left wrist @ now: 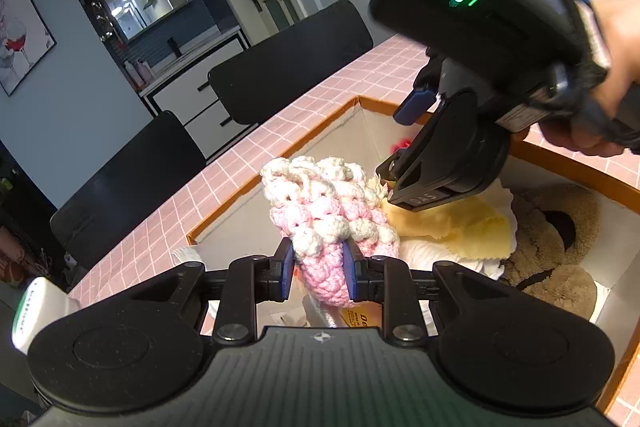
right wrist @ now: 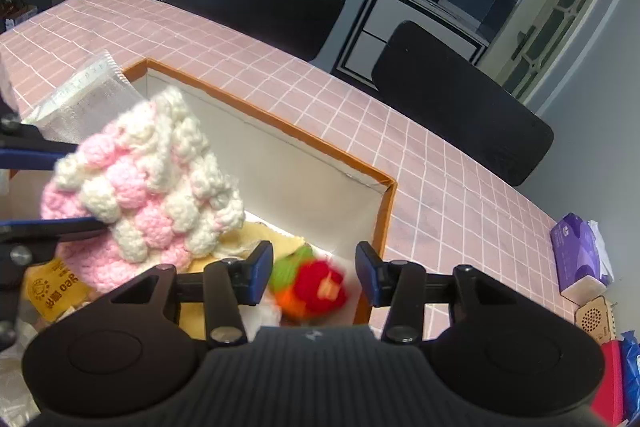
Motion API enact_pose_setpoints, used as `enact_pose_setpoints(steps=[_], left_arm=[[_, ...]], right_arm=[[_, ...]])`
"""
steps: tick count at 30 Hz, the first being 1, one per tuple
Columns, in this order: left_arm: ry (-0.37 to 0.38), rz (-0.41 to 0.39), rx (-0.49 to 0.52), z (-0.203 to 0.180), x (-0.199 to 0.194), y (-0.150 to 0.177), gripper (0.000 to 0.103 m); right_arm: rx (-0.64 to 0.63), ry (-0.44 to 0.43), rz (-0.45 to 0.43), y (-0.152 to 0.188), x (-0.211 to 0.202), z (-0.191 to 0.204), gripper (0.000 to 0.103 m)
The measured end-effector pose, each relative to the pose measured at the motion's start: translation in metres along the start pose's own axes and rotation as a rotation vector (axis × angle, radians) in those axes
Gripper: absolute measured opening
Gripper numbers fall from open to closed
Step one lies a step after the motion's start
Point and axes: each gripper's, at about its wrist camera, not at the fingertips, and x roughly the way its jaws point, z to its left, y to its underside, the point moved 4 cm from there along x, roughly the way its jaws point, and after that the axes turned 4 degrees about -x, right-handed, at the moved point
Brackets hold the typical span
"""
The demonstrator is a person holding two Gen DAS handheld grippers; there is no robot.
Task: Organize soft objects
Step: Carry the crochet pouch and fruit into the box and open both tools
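My left gripper (left wrist: pixel 318 267) pinches the pink-and-cream crochet piece (left wrist: pixel 332 223), held above the orange-rimmed box (right wrist: pixel 280 125). My right gripper (right wrist: pixel 314 273) hangs spread over a red, green and orange yarn toy (right wrist: pixel 316 287) at the box's far right corner.

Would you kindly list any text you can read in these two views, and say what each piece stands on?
"geo", upside down, plus a round emblem: yellow packet under the crochet piece.
"De...", cut off: same yellow packet.
"DAS"-like embossed letters, uncertain: right gripper finger.
Green lettering on the white tube: too blurred.
Purple tissue pack: print unreadable.
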Motion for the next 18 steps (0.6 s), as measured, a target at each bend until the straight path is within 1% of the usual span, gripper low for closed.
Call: enact_pose_setpoints(steps=[4,6,7,9,10,12,18], left_arm=[[-0.006,0.03,0.003,-0.001,0.008,-0.003,0.028],[-0.004,0.045,0.003,-0.001,0.012,-0.004,0.029],[-0.003,0.05,0.002,-0.002,0.013,-0.003,0.03],[-0.005,0.061,0.003,-0.002,0.016,-0.003,0.034],[-0.006,0.061,0.004,-0.002,0.016,-0.003,0.038],[-0.002,0.049,-0.002,-0.002,0.015,-0.003,0.04],[0.024,0.021,-0.015,-0.002,0.005,-0.002,0.062]], right_arm=[[-0.019,0.003,-0.009,0.001,-0.007,0.004,0.05],[-0.03,0.006,-0.019,0.001,-0.011,0.007,0.054],[-0.035,0.008,-0.022,0.001,-0.012,0.008,0.055],[-0.045,0.016,-0.023,0.001,-0.015,0.01,0.055],[-0.048,0.02,-0.022,0.001,-0.016,0.011,0.056],[-0.049,0.026,-0.02,0.002,-0.017,0.011,0.056],[-0.028,0.038,-0.014,0.004,-0.02,0.007,0.056]])
